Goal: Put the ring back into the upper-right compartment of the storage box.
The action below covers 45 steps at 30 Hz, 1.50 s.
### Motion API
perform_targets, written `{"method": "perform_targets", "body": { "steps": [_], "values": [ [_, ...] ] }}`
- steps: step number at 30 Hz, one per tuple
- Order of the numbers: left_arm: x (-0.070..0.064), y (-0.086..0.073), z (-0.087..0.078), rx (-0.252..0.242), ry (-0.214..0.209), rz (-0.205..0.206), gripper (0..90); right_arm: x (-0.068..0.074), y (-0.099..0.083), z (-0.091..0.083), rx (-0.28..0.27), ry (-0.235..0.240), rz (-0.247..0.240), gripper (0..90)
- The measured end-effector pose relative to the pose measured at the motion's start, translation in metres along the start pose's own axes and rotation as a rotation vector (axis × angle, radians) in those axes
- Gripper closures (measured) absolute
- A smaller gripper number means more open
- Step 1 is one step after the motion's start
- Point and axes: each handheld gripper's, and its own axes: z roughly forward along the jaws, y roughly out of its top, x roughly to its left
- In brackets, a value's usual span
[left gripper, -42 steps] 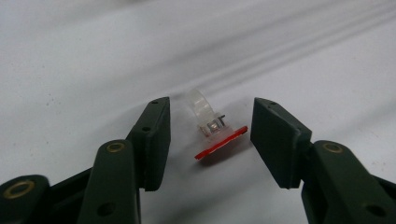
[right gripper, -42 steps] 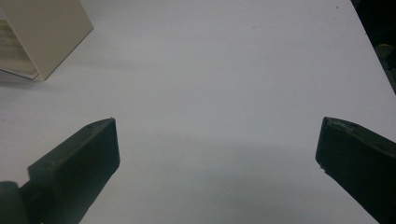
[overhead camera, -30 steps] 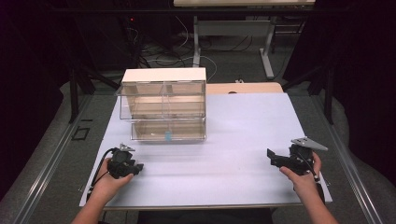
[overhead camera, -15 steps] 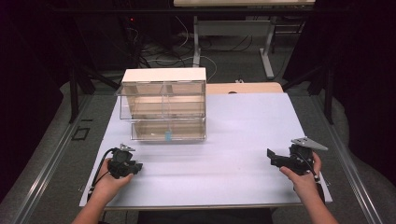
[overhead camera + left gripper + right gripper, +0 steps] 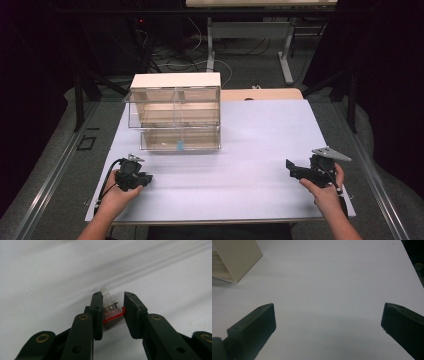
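A small clear plastic part with a red edge (image 5: 111, 311) sits between the jaws of my left gripper (image 5: 113, 296), just above the white table; both jaws touch its sides. In the high view my left gripper (image 5: 147, 178) rests near the table's front left, held by a hand. At the front right, my right gripper (image 5: 289, 167) points left, and in its own view the right gripper (image 5: 328, 312) has its jaws wide apart with only bare table between them.
A clear drawer cabinet with a beige top (image 5: 175, 112) stands at the back left of the white table (image 5: 260, 140); its lower drawer holds a small blue item (image 5: 180, 145). The cabinet's beige side (image 5: 237, 255) shows far off. A wooden board (image 5: 260, 94) lies behind.
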Motion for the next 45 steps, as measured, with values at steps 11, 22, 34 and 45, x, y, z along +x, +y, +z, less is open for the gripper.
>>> {"method": "perform_targets", "body": {
  "steps": [11,22,34,45],
  "values": [
    [0.001,0.001,-0.003,-0.012,-0.005,-0.004,70.5,0.0,0.0,0.0,0.0,-0.001,0.0,0.0],
    [0.001,0.001,-0.011,-0.07,-0.012,-0.03,70.5,-0.001,0.0,0.0,-0.001,0.002,-0.002,0.0],
    [-0.006,0.004,-0.021,-0.11,-0.032,-0.006,70.6,-0.001,0.0,0.0,0.002,0.0,0.001,0.0],
    [-0.011,0.005,-0.029,-0.144,-0.053,-0.011,70.6,-0.002,0.0,0.0,-0.005,0.001,-0.012,0.0]
  ]
}}
